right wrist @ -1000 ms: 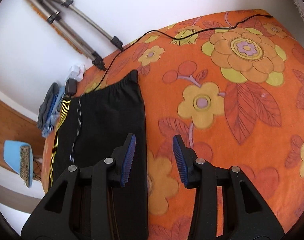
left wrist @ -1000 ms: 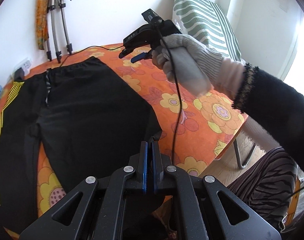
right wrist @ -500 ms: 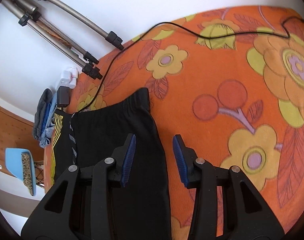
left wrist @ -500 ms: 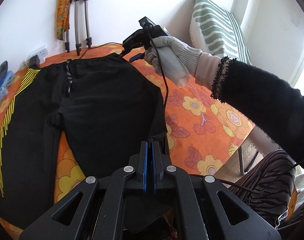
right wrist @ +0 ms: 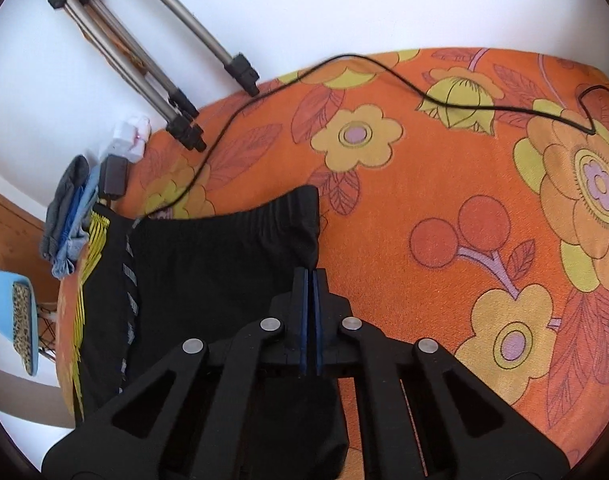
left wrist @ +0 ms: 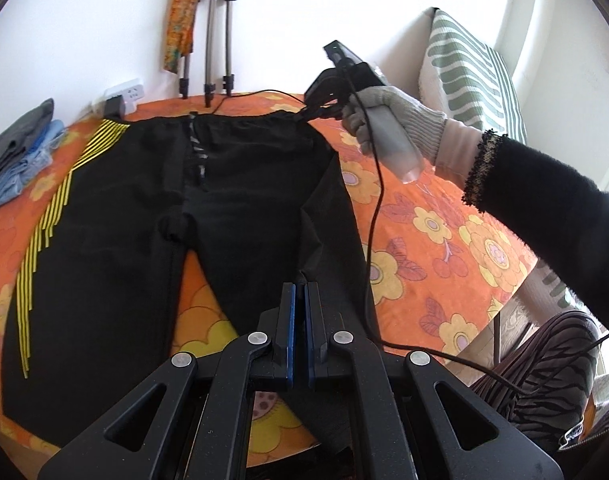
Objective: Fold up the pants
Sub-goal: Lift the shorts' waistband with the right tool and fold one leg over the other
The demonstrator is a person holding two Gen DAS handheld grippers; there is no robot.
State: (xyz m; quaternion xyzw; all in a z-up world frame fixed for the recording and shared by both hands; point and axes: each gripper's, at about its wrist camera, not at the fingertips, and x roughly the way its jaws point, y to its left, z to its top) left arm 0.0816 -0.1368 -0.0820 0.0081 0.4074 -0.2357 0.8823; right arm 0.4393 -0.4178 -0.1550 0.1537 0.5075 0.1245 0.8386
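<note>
A: Where are the pants (left wrist: 240, 200)?

B: Spread flat on the bench (left wrist: 444, 240), which has an orange flowered cloth on it. The waistband is at the far side near the wall and the legs run toward the near edge. One side carries yellow stripes (left wrist: 48, 216).

A: What is the left tool (left wrist: 299, 292) doing?

B: Its two blue pads are pressed together on a ridge of black fabric along the outer edge of the leg on the right, part way down. The cloth rises in a small peak just ahead of the pads.

A: And the right tool (right wrist: 309, 276)?

B: Also clamped tight, on the corner of the waistband. In the right wrist view the gathered elastic edge bunches up just in front of the pads. From the left wrist view, a gloved hand (left wrist: 384, 120) holds that tool at the far right corner of the pants.

A: Anything else around?

B: A black cable (right wrist: 384, 76) snakes across the cloth beyond the waistband. Tripod legs (right wrist: 176, 92) lean on the white wall, a white power strip (left wrist: 124, 92) sits at the bench's far edge, and a pile of folded grey and blue clothes (left wrist: 20, 160) lies beside the striped side. A green and white striped cushion (left wrist: 464, 68) stands by the wall.
</note>
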